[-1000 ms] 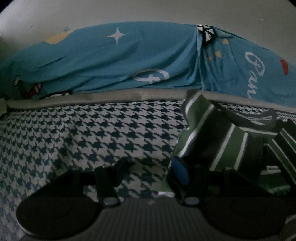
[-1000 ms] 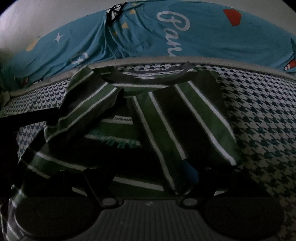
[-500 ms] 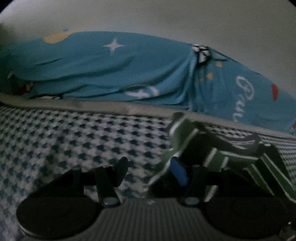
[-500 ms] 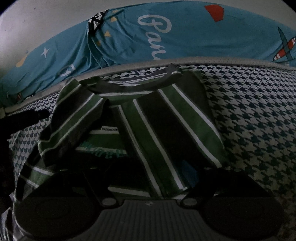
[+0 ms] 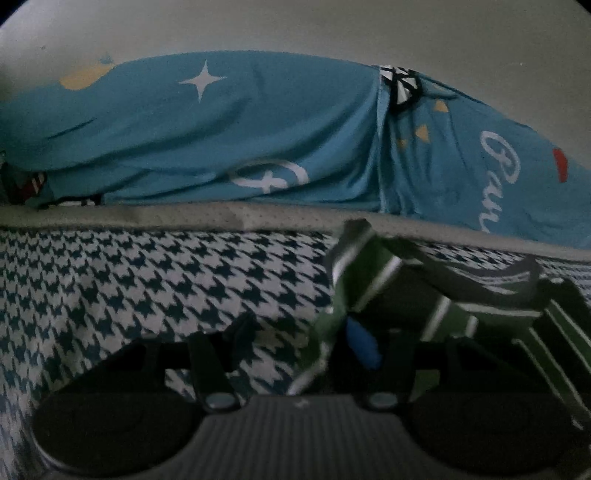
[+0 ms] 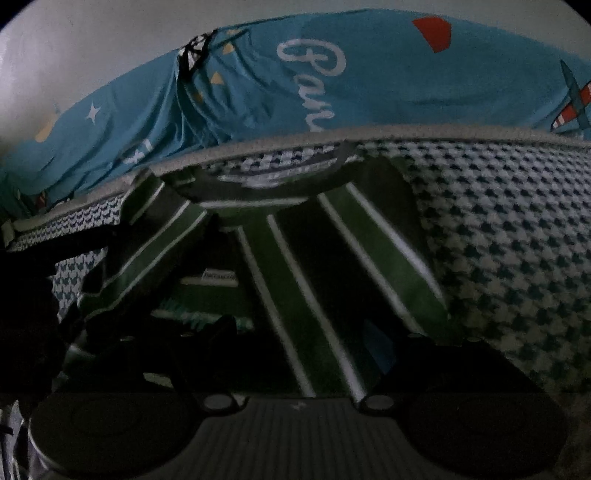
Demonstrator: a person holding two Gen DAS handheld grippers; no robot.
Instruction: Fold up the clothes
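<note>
A green striped shirt [image 6: 332,266] lay spread on a houndstooth bed [image 5: 147,288], its collar [image 6: 280,177] toward the far edge, where a grey border [image 5: 207,218] ran below a blue printed cover [image 5: 229,125] and a pale wall [image 5: 295,26]. The left gripper [image 5: 303,332] sat at the shirt's left edge with its jaws opening; a fold of striped cloth rose between them beside the blue pad [image 5: 360,343] on the right finger, while the left finger [image 5: 240,328] stood clear over bare houndstooth. The right gripper [image 6: 306,339] hovered low over the shirt's near edge, jaws wide, stripes running between them; whether its pads pressed the cloth could not be told in the dim light
</note>
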